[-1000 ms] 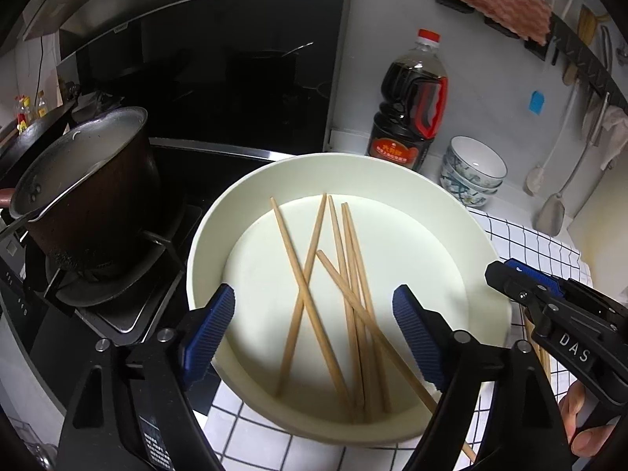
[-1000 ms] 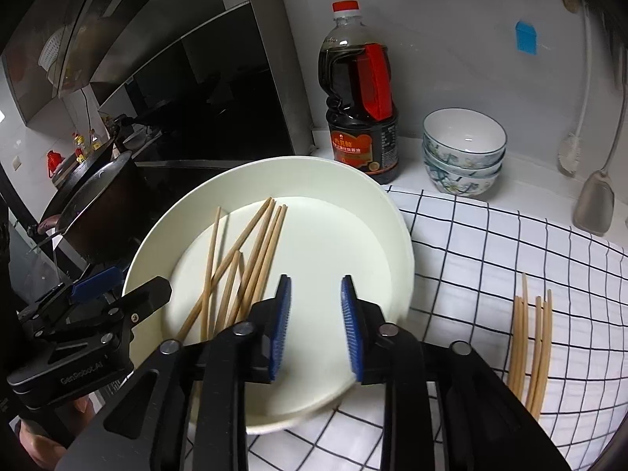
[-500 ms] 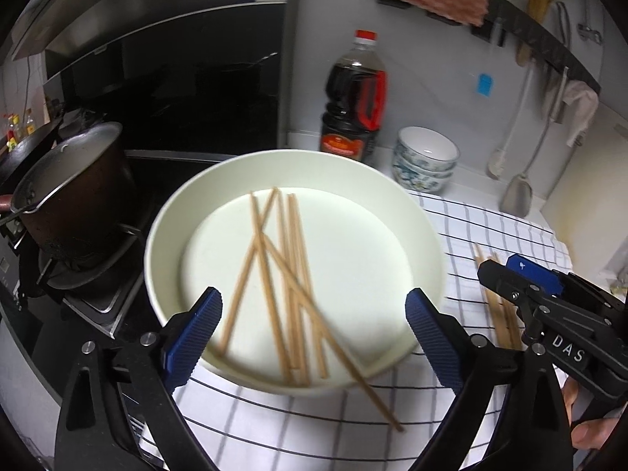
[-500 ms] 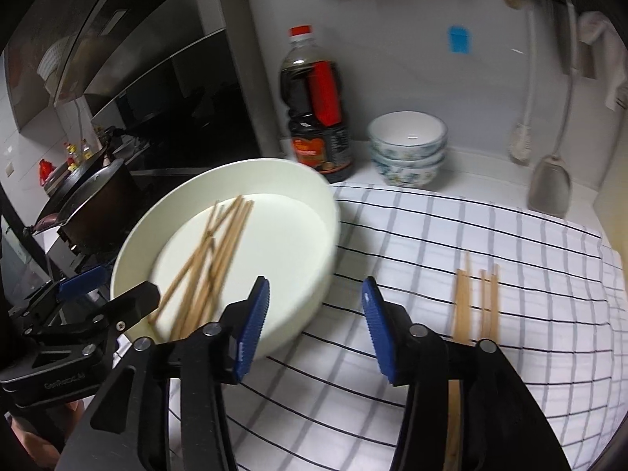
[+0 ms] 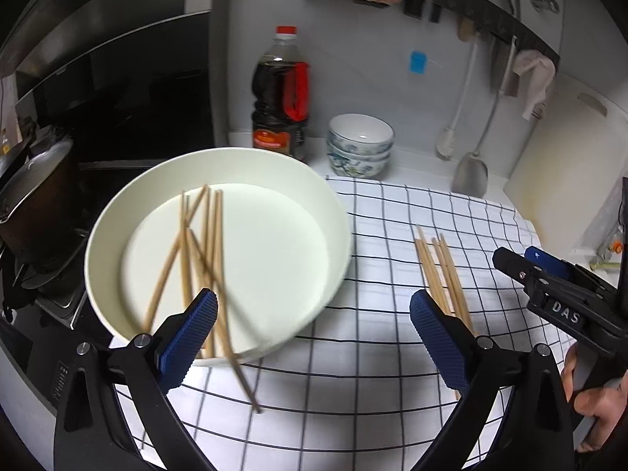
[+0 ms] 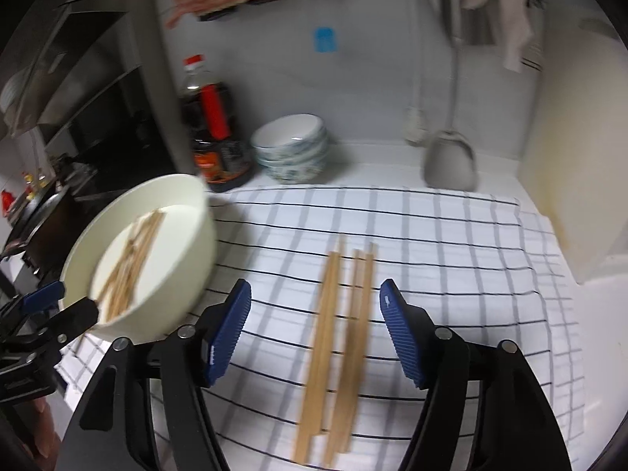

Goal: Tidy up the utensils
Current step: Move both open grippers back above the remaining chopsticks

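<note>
On the bench's checked white cloth, four wooden chopsticks lie beside a round cream basin. Your right gripper has just been widening its empty jaws above them; your left gripper gapes empty.

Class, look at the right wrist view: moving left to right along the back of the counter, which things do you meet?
Dark sauce bottle → stack of bowls → hanging grey spatula → pale cutting board.

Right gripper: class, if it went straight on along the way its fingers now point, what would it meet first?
Most likely the chopsticks on the checked cloth, which lie between the open right gripper fingers; its jaws have just been opening, nothing pressed. Depth is blurred, so this is a judgement.
</note>
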`<action>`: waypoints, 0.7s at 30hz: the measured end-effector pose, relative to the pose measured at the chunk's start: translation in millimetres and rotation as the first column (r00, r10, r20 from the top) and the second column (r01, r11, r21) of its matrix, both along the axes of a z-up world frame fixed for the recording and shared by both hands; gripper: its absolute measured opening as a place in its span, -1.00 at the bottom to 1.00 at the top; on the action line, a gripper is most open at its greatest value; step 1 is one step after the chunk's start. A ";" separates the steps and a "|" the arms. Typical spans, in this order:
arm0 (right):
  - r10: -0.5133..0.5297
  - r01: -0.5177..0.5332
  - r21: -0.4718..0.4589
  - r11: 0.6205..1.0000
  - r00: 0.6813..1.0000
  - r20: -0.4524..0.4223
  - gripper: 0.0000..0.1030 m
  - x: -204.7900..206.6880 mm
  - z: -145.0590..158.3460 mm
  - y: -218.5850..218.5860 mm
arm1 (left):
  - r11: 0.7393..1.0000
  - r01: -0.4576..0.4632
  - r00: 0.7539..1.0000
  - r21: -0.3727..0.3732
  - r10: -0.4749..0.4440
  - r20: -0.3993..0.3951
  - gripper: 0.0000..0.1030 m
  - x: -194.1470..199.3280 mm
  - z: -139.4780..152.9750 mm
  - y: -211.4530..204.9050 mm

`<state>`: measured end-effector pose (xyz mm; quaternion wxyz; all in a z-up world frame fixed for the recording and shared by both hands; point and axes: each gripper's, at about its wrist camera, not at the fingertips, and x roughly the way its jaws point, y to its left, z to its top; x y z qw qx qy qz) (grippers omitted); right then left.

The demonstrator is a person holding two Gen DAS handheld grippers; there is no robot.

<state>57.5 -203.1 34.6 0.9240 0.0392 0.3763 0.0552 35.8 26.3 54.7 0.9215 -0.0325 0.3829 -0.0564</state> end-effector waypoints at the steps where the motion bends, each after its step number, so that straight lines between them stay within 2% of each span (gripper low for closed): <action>1: -0.009 0.009 -0.006 1.000 1.000 -0.007 0.33 0.5 -3.0 -4.4 | 1.000 0.010 1.000 0.007 -0.010 -0.003 0.88 0.1 -1.2 -7.1; 8: -0.040 0.037 -0.031 0.999 0.993 -0.113 0.39 17.5 -44.7 -31.6 | 0.997 0.040 0.999 0.068 -0.038 -0.029 0.88 4.0 -14.7 -40.8; 13: -0.055 0.046 -0.055 0.997 0.982 -0.182 0.39 30.7 -73.2 -43.2 | 0.995 0.050 0.997 0.083 -0.044 -0.063 0.88 8.7 -31.6 -56.0; 21: -0.056 0.038 -0.087 0.995 0.975 -0.214 0.39 33.0 -92.2 -48.7 | 0.994 0.071 0.994 0.081 -0.064 -0.084 0.88 13.9 -53.3 -77.8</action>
